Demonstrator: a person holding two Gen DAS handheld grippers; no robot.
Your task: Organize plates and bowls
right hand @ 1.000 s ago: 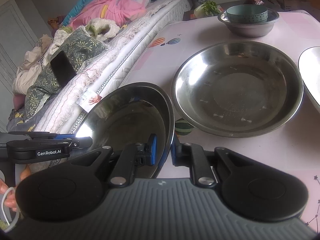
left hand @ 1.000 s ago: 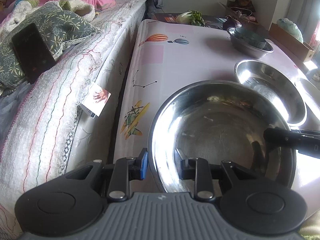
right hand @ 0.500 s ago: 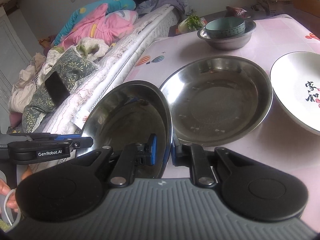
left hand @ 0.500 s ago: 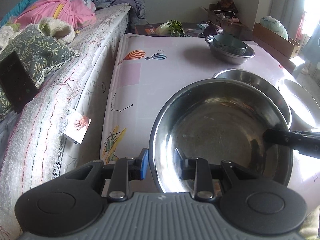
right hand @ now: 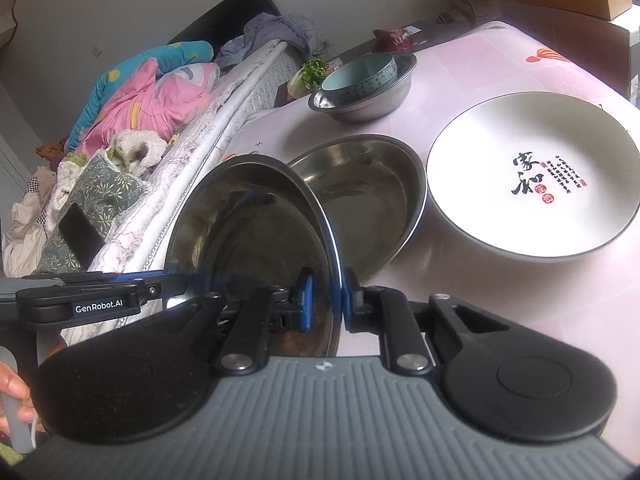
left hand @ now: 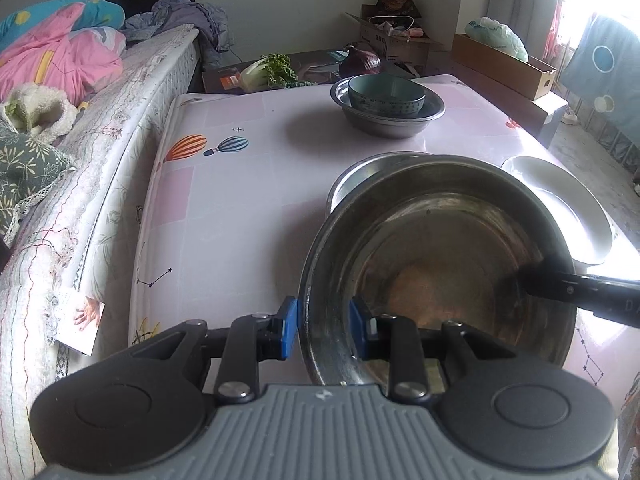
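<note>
Two hand-held grippers, left [left hand: 323,328] and right [right hand: 325,301], clamp the steel bowl's [left hand: 436,264] opposite rims.

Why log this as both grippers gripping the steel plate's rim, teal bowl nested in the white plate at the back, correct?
Not quite: in the right wrist view the teal bowl sits in a steel bowl, not the white plate. Both grippers do grip the steel plate.

bed [left hand: 120,128] | pink quilt [right hand: 156,100] | cabbage [left hand: 268,72] | cardboard box [left hand: 504,64] | phone [right hand: 80,232]
</note>
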